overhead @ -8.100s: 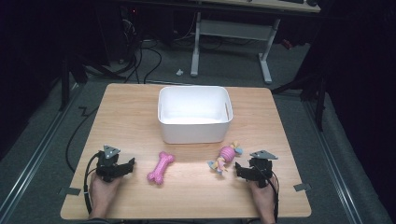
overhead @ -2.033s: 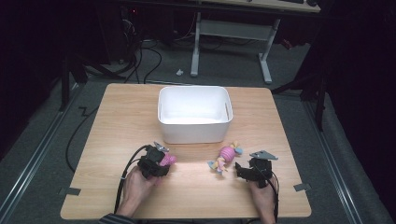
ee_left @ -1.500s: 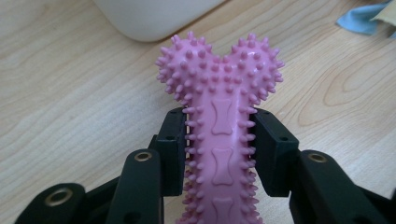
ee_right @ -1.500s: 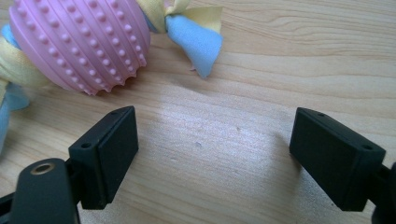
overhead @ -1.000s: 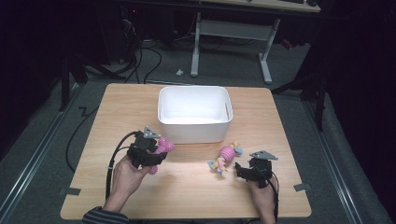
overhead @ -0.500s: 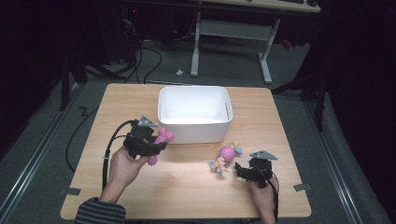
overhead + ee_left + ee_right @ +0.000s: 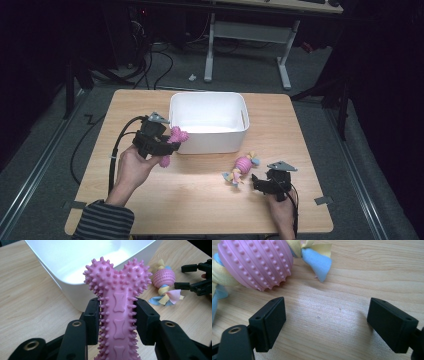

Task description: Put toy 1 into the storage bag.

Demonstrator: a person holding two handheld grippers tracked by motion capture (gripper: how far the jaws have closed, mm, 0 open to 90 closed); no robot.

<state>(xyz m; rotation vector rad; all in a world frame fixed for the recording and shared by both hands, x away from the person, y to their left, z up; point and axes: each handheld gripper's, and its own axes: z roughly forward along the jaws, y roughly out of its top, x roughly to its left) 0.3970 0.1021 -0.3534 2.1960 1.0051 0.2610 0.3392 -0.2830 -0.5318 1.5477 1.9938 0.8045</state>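
The left gripper (image 7: 117,322) has its two black pads clamped on the shaft of a pink spiked rubber bone (image 7: 117,302) — the pads press on either side of the shaft, just below the knobbed end, which stands up past the jaws. In the high view the same bone (image 7: 172,142) is held clear of the table in the left gripper (image 7: 167,145), its upper knob just beside the left wall of the white plastic bin (image 7: 207,145), at about rim height. The person's left hand (image 7: 132,167) wraps the gripper body from below, a striped sleeve (image 7: 102,220) behind it and the black cable looping off to the left.

The right gripper (image 7: 324,322) has its jaws spread wide with nothing between the pads but bare wood; it rests low on the wooden table (image 7: 200,200). Just beyond its left pad lies a pink nubbed ball toy (image 7: 254,262) threaded on a knotted strip of yellow and blue fabric — near the pad but not touching it. In the high view this ball toy (image 7: 242,165) lies in front of the bin, with the right gripper (image 7: 260,182) just to its right, held by the right hand (image 7: 280,210) near the table's front edge.
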